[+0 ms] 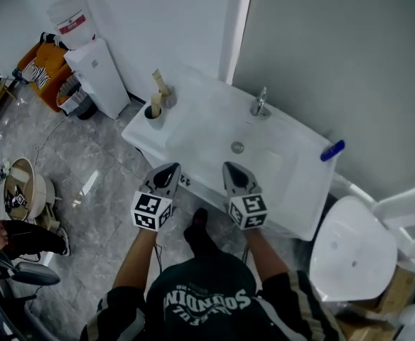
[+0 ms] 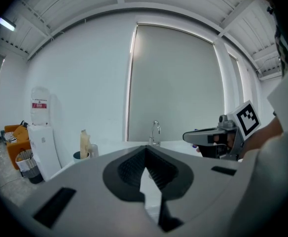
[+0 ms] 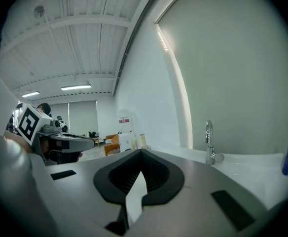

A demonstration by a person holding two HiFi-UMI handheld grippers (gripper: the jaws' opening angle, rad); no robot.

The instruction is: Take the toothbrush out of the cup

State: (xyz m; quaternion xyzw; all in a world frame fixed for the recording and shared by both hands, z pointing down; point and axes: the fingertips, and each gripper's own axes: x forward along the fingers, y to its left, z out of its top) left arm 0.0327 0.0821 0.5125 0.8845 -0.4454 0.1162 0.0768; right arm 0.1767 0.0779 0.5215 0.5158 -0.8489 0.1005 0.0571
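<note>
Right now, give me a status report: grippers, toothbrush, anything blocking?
Left gripper and right gripper both shut, empty, at the sink's near edge. Toothbrush standing in the cup, left end, untouched. Nothing seen between.

Nothing legible: water dispenser (image 1: 97, 69) red label (image 1: 72, 25), shirt print (image 1: 206, 298) too blurred.
</note>
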